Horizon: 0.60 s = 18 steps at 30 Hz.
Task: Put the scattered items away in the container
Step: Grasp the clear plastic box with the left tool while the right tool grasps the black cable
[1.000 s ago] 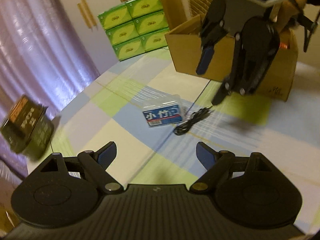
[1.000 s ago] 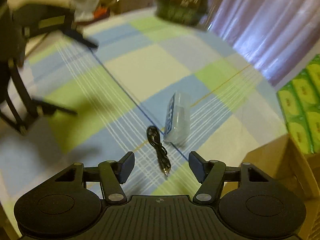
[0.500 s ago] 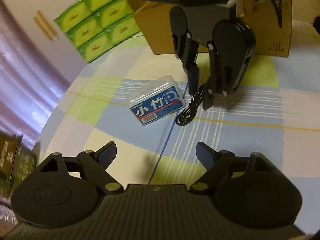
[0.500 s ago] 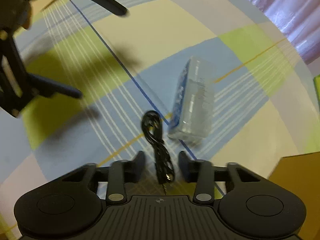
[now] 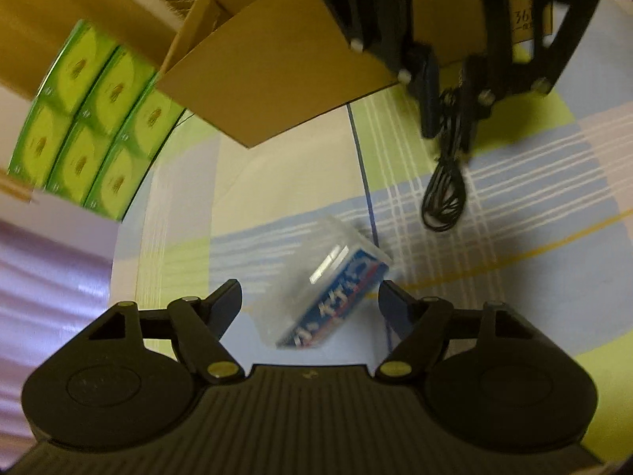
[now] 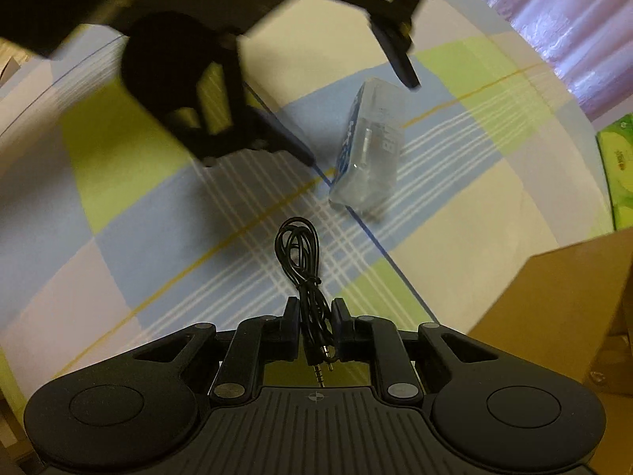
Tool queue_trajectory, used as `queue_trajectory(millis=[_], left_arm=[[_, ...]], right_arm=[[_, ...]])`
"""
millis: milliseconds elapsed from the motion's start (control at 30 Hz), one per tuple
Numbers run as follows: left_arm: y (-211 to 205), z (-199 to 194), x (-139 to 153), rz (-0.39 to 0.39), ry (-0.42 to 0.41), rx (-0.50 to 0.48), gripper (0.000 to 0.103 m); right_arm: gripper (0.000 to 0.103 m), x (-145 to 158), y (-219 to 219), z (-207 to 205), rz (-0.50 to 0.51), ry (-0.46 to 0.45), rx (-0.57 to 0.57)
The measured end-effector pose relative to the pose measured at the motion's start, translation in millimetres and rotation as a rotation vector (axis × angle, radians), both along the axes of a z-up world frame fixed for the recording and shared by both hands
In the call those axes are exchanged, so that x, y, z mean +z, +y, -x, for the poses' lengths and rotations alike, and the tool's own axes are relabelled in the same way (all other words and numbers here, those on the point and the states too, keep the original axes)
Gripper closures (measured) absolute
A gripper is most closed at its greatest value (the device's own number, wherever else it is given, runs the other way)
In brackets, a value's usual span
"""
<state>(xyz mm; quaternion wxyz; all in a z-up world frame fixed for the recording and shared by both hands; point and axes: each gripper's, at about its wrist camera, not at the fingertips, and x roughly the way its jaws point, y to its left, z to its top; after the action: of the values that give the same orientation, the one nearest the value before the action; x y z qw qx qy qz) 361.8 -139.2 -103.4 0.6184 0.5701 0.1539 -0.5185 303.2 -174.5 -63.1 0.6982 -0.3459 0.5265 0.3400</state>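
A clear plastic box with a blue label (image 5: 330, 291) lies on the checked tablecloth, between the spread fingers of my left gripper (image 5: 310, 297), which stands open around it without touching. In the right wrist view the same plastic box (image 6: 370, 146) lies ahead, with the left gripper (image 6: 360, 118) over it. My right gripper (image 6: 315, 318) is shut on a coiled black cable (image 6: 298, 251), whose loop hangs forward above the cloth. In the left wrist view the right gripper (image 5: 449, 114) hangs at the top right, with the black cable (image 5: 445, 194) dangling below it. The cardboard box (image 5: 269, 63) stands behind.
A stack of green cartons (image 5: 83, 118) sits at the far left beside the cardboard box (image 6: 561, 301). Purple curtains (image 6: 561, 19) hang past the table's edge. The checked tablecloth (image 5: 285, 182) shows bare between the plastic box and the cardboard box.
My right gripper has shut on the black cable and lifted it off the cloth. My left gripper has moved forward and down until its open fingers flank the plastic box.
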Motion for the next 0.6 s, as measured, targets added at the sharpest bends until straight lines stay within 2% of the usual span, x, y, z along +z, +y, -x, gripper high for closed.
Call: queue_trajectory(millis=[67, 133, 167, 233, 300, 467, 600], left_arm=[[-5.8, -3.3, -5.5, -0.013, 0.008, -0.011, 0.030], [-8.8, -5.2, -12.3, -0.045, 0.017, -0.011, 0.043], [-9.4, -4.8, -14.8, -0.056, 0.014, -0.003, 0.045], [-8.1, -3.2, -14.5, -0.059, 0.026, 0.031, 0.063], [-3.4, -0.3, -11.0, -0.058, 0.053, 0.081, 0.076], [13.8, 21.1, -10.0, -0.051, 0.094, 0.198, 0.077], [31.7, 52.8, 1.0, -0.003, 0.150, 0.329, 0.077]], right_arm=[[0.085, 4.5, -3.6, 6.3, -0.007, -0.009, -0.003], [0.085, 7.4, -6.3, 11.1, -0.015, -0.014, -0.008], [0.085, 8.4, -7.4, 12.2, -0.020, -0.015, -0.010], [0.085, 12.6, -10.2, 20.2, -0.030, -0.019, -0.014], [0.085, 15.3, -12.0, 26.7, -0.043, -0.020, -0.020], [0.085, 17.5, -11.4, 36.0, -0.066, -0.024, -0.030], [0.085, 25.7, -10.7, 51.0, -0.078, -0.032, -0.024]])
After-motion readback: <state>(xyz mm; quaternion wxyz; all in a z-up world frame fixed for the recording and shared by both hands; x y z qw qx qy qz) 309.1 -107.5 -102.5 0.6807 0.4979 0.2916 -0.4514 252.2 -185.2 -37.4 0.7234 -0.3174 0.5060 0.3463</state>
